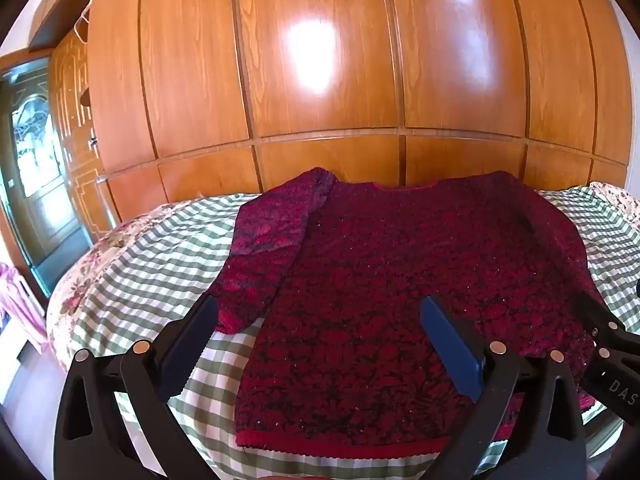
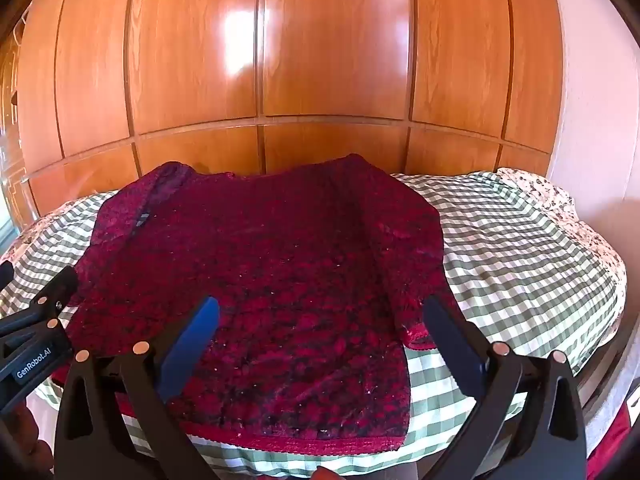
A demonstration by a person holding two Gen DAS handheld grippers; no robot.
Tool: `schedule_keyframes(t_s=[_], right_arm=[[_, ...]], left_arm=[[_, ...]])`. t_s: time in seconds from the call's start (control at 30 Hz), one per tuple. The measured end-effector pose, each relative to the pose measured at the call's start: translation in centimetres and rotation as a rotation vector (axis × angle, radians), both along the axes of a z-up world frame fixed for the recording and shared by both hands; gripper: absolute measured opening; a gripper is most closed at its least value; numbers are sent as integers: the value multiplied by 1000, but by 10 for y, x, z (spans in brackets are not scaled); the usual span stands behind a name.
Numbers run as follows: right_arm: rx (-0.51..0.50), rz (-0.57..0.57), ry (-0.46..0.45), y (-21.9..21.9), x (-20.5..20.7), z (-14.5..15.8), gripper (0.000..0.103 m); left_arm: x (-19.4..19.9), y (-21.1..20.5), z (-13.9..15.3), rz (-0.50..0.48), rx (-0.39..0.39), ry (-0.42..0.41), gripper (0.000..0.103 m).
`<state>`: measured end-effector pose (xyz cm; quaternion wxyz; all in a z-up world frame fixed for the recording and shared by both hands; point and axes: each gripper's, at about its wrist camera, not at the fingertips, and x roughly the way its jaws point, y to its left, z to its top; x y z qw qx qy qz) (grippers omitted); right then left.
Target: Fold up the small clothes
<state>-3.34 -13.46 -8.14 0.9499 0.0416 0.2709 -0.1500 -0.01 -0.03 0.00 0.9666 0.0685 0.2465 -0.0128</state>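
A small dark red patterned knit sweater point(image 1: 380, 288) lies flat on a green-and-white checked bed cover point(image 1: 160, 256), hem toward me and neckline toward the wardrobe. Both sleeves lie along its sides. My left gripper point(image 1: 320, 320) hovers open above the hem's left part, nothing between its blue pads. In the right wrist view the same sweater point(image 2: 280, 264) fills the middle, and my right gripper point(image 2: 320, 316) stands open over its lower right part, near the right sleeve cuff point(image 2: 416, 332). Each gripper shows at the edge of the other's view.
A tall glossy wooden wardrobe point(image 1: 320, 80) stands right behind the bed. A door with glass point(image 1: 36, 160) is at far left. A flowered quilt point(image 1: 80, 280) shows under the checked cover at the bed's left edge, and a pale wall point(image 2: 600, 120) rises at the right.
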Motion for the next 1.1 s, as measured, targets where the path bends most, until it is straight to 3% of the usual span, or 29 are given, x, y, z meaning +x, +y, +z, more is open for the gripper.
schedule_keyframes(t_s=[0.27,0.4,1.1], right_arm=[[-5,-18,-12,1,2,-5,101],[13,0,10,-6,1,-1,101],[14,-5,25,-7,3,-5,101]], left_arm=[[-1,-14,6,9,-4,4,100],[1,5,3,-1,-37,16,100],[3,6,0,-1,-42,34,100]])
